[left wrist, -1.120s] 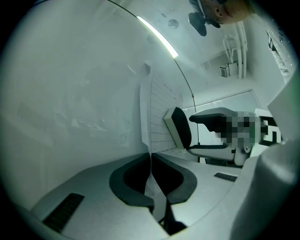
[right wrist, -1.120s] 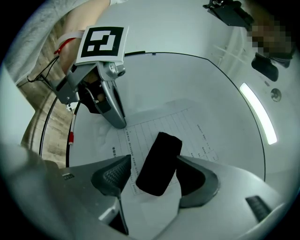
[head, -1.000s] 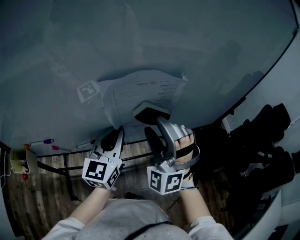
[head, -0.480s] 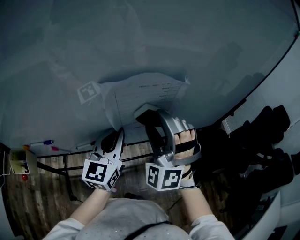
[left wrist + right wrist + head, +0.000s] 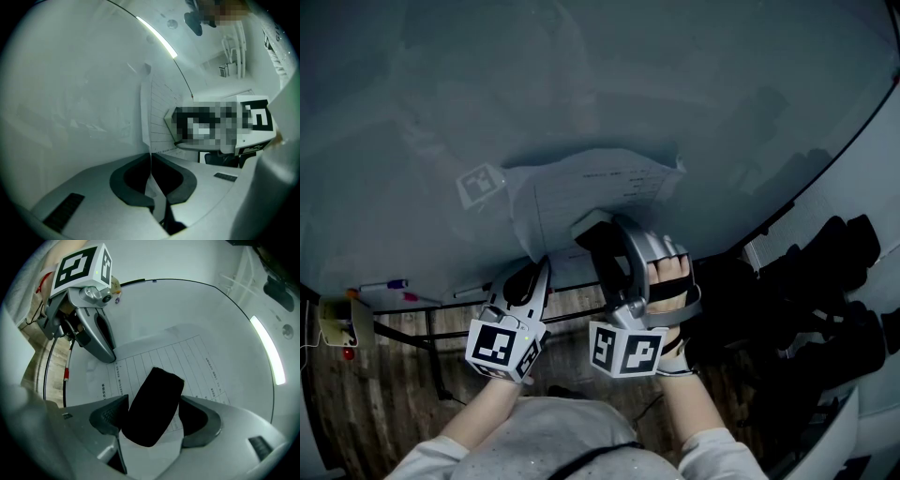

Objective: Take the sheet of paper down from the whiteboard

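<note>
A lined sheet of paper (image 5: 581, 187) hangs on the whiteboard (image 5: 581, 84), pinned by a black block (image 5: 600, 236) that sits on it. My left gripper (image 5: 539, 264) is shut on the sheet's lower left edge; in the left gripper view the paper's edge (image 5: 151, 161) runs between the closed pads. My right gripper (image 5: 605, 246) has just been opening its jaws. They stand wide on either side of the black block (image 5: 154, 404), very close to it, with no visible squeeze. The right gripper view also shows the paper (image 5: 192, 357) and the left gripper (image 5: 108, 356).
Coloured markers (image 5: 386, 283) lie on the board's tray at the lower left, beside a yellowish object (image 5: 337, 323). A square marker tag (image 5: 480, 184) sits on the board left of the sheet. Dark bulky things (image 5: 825, 281) stand at the right over a wooden floor (image 5: 384, 394).
My right gripper has edged forward so its jaws now flank the black block, and they stand wider. The left gripper has stayed put on the paper's edge.
</note>
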